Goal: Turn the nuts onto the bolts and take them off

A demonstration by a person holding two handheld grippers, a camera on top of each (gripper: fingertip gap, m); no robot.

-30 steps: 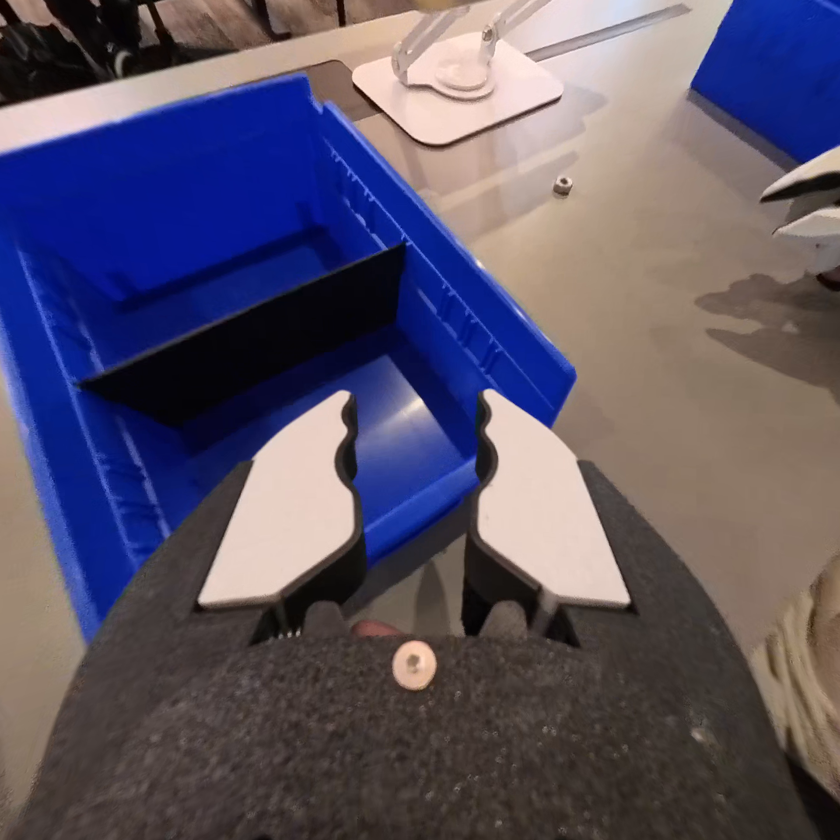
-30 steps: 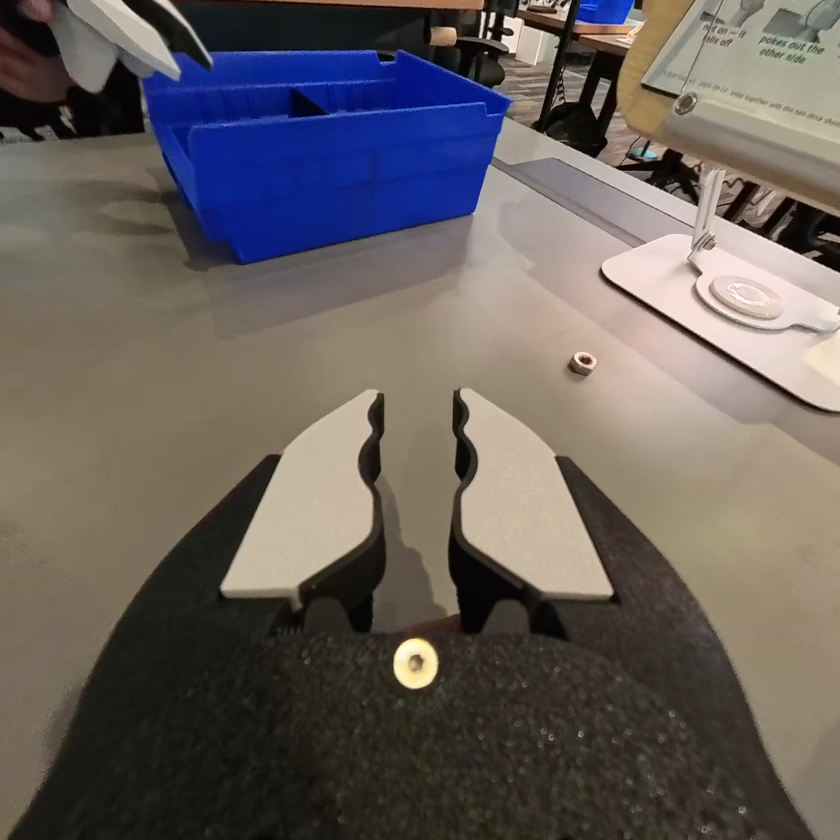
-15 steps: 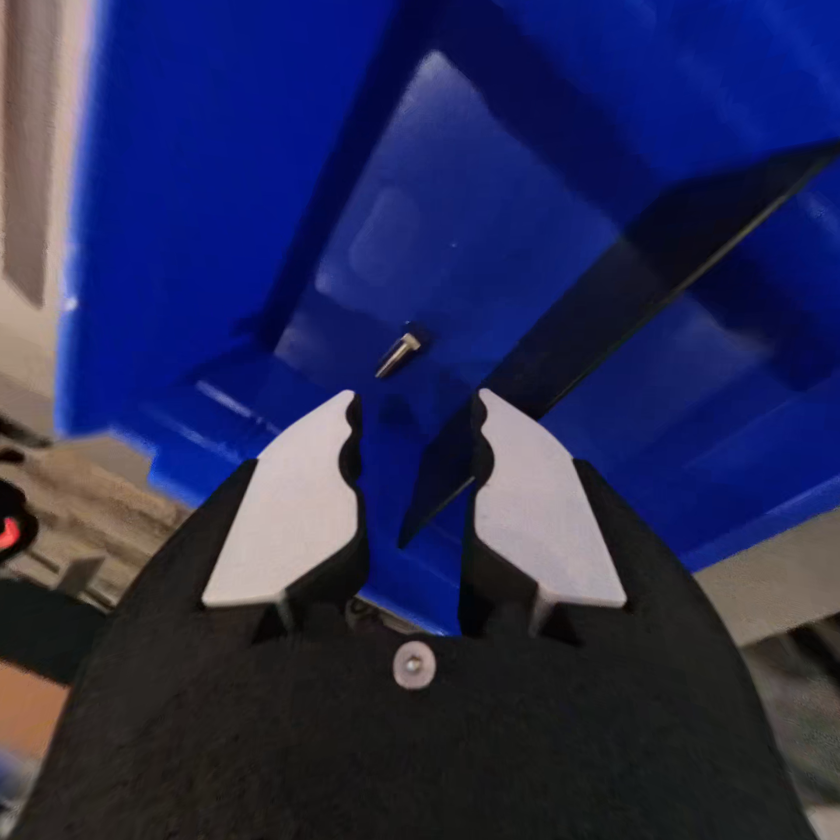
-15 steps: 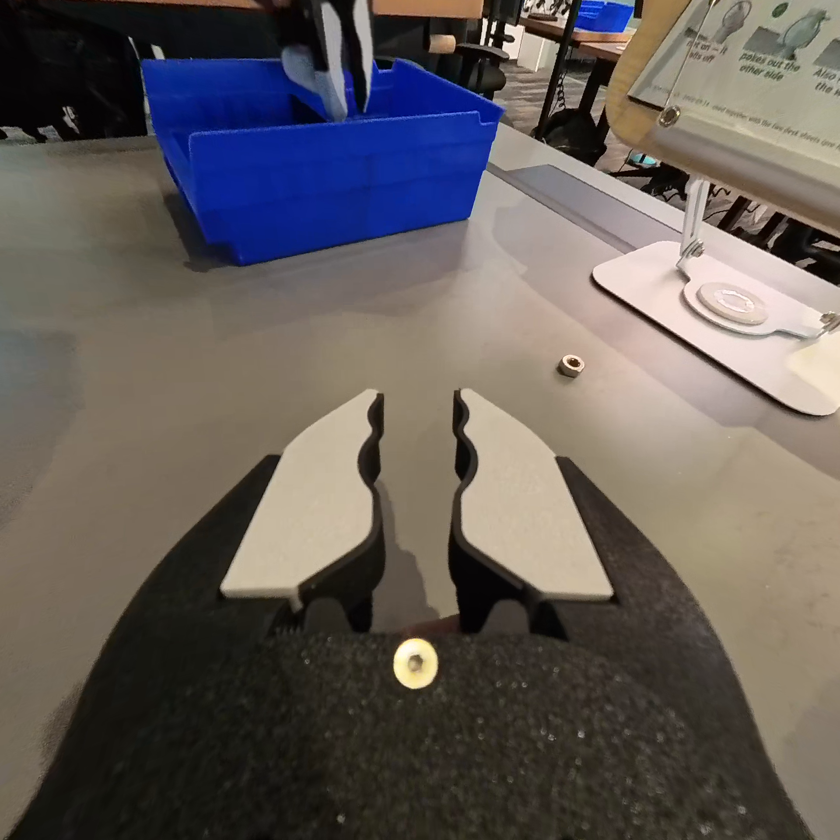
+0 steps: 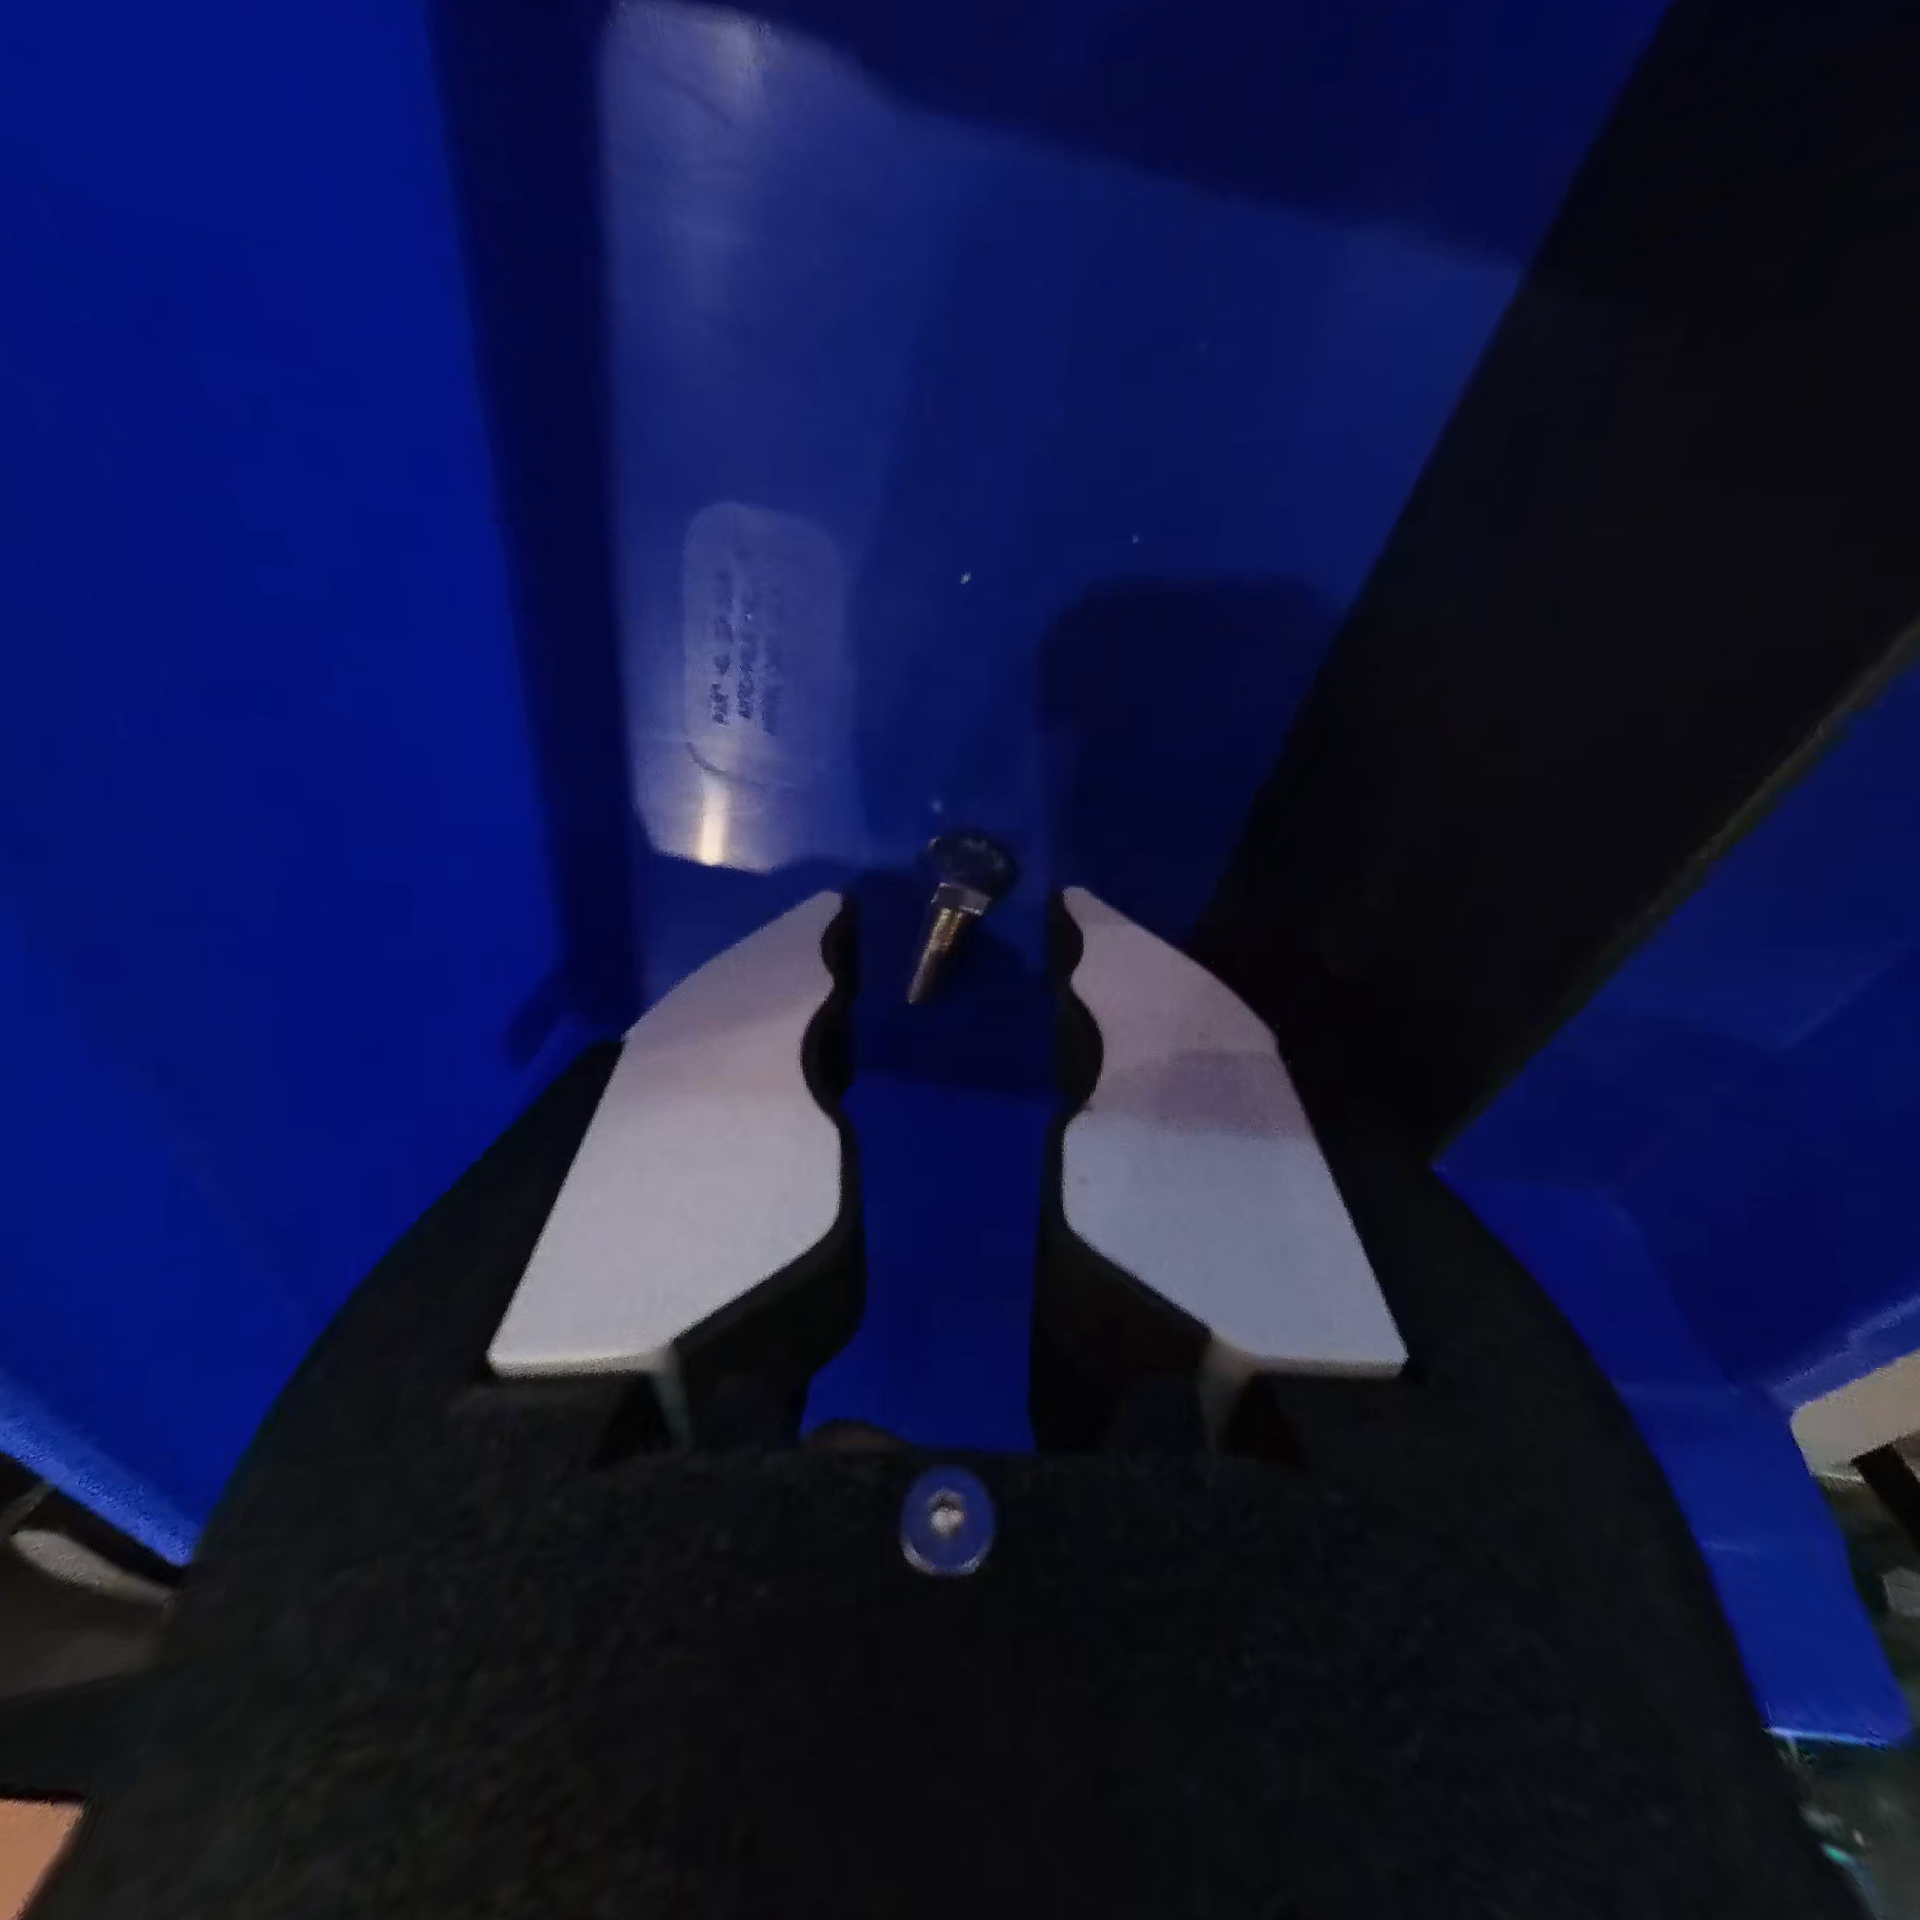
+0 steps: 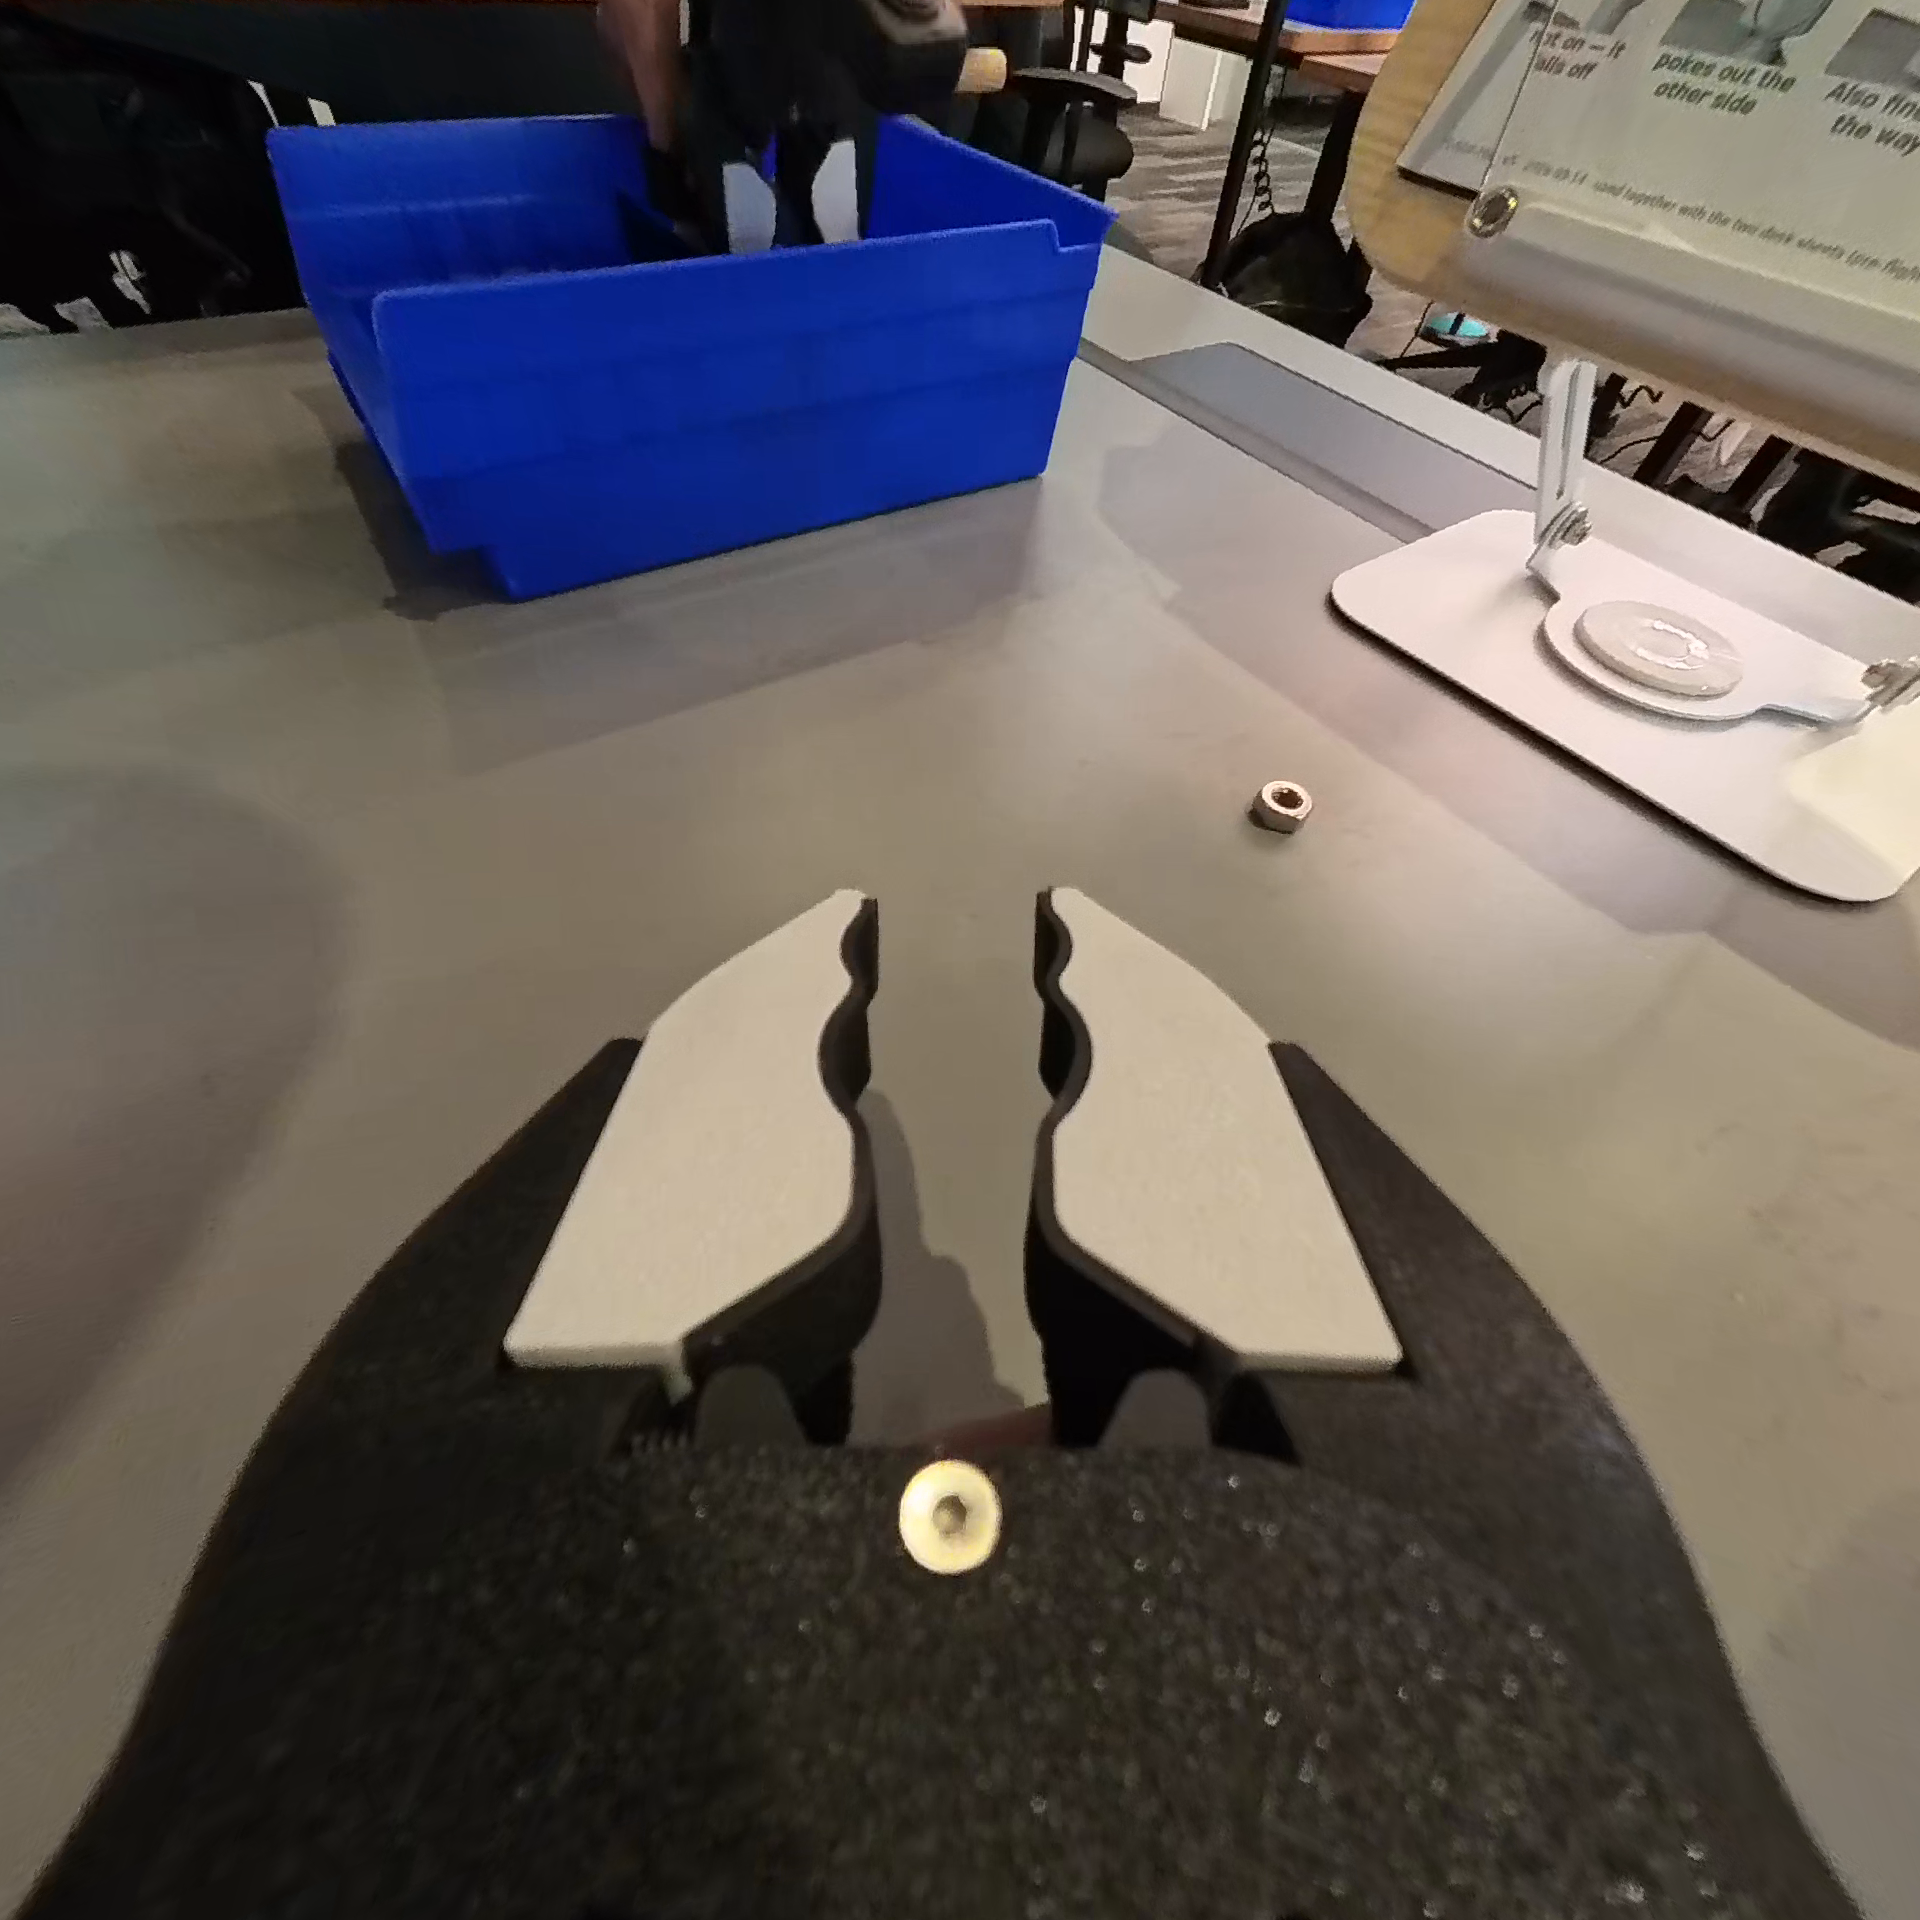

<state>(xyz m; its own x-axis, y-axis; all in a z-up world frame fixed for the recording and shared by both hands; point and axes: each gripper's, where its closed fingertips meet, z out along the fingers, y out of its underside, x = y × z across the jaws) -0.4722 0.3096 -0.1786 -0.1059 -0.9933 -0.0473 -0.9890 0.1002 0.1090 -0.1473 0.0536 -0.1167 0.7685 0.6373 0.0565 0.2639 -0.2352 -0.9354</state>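
The blue bin [image 6: 707,416] stands at the far left of the tabletop [image 6: 727,790], and the left gripper [image 5: 951,914] is lowered into it, in the compartment beside the black divider [image 5: 1558,623]. Its jaws are spread and empty, and the bolt [image 5: 951,925] lies on the bin floor just ahead of the tips, lined up with the gap, head away and threaded end toward the camera. That alignment suggests a pinch on the shank is intended. The light inside the bin is dim, so whether the tips already flank the bolt or stop just short of it is hard to say.

Nearer the middle, the right gripper [image 6: 956,914] hovers low over the bare tabletop, jaws parted with nothing between them (probably waiting its turn). The nut [image 6: 1281,805] lies on the tabletop ahead and to the right of its tips, apart from them and within easy reach. It probably stays there until the bolt is lifted out. At the far right sits a white stand base [image 6: 1558,665] carrying an instruction board [image 6: 1714,145], set just beyond the nut.
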